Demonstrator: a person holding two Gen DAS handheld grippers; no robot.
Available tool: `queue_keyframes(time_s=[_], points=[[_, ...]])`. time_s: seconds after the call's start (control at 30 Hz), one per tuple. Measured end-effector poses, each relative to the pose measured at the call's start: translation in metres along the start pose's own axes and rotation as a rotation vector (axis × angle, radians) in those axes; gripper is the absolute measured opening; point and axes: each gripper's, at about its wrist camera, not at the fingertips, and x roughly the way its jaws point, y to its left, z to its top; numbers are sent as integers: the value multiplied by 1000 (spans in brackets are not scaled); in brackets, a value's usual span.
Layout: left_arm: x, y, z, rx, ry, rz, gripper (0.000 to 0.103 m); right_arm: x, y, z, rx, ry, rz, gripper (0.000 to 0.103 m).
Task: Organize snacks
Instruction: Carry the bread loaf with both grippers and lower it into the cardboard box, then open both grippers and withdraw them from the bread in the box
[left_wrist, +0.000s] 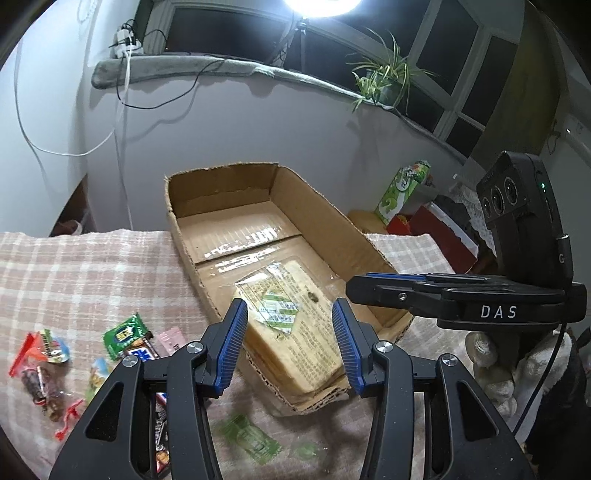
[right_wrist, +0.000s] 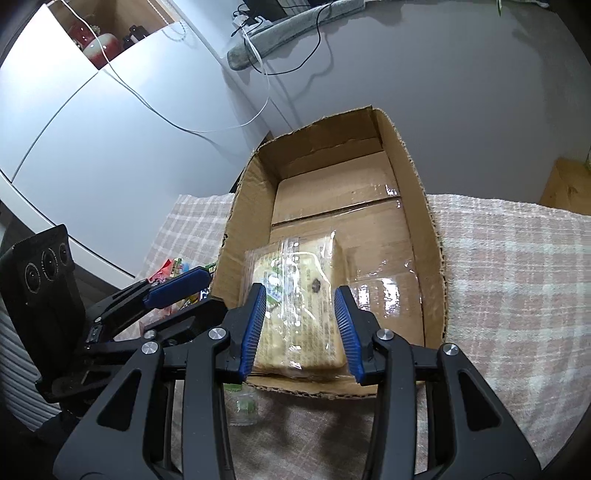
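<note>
Cardboard box (left_wrist: 373, 258) with 1 bread pack (left_wrist: 295, 332); 2 tongs above

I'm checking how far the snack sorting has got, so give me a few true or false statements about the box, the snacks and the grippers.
1. The cardboard box holds one wrapped pale snack pack. True.
2. The box has a closed lid. False: its top is open.
3. Small snack packets lie on the checked cloth outside the box. True.
4. The right gripper clamps a green packet. False: its jaws are open and hold nothing.
5. The left gripper is empty. True.
</note>
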Motion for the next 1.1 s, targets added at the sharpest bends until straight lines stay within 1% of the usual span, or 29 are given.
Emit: queue_keyframes(time_s=[0.3, 0.4, 0.57, 0.6, 0.67, 0.7, 0.73, 0.9, 1.0, 1.1], points=[[-38, 10, -9, -28, -48, 23, 45, -21, 23, -15, -50, -40, -18, 42], [-55, 18, -15, -39, -62, 44, 48, -29, 35, -25, -78, -59, -35, 42], [-90, 38, -31, -76, -97, 95, 48, -37, 52, -48, -122, -69, -62, 42], [-95, 43, -35, -83, -102, 108, 49, -38, 55, -53, -129, -70, -71, 43], [-107, 53, -43, -100, -112, 132, 51, -39, 60, -63, -144, -75, -92, 54], [-114, 60, -48, -116, -116, 141, 52, -40, 62, -68, -153, -79, -103, 62], [-118, 65, -52, -127, -116, 147, 53, -40, 65, -73, -164, -82, -114, 64], [-132, 88, -74, -177, -106, 192, 53, -37, 78, -93, -221, -78, -160, 64], [-134, 91, -87, -180, -85, 184, 53, -33, 83, -102, -244, -72, -178, 64], [-130, 88, -97, -149, -59, 173, 53, -27, 86, -110, -259, -55, -178, 64]])
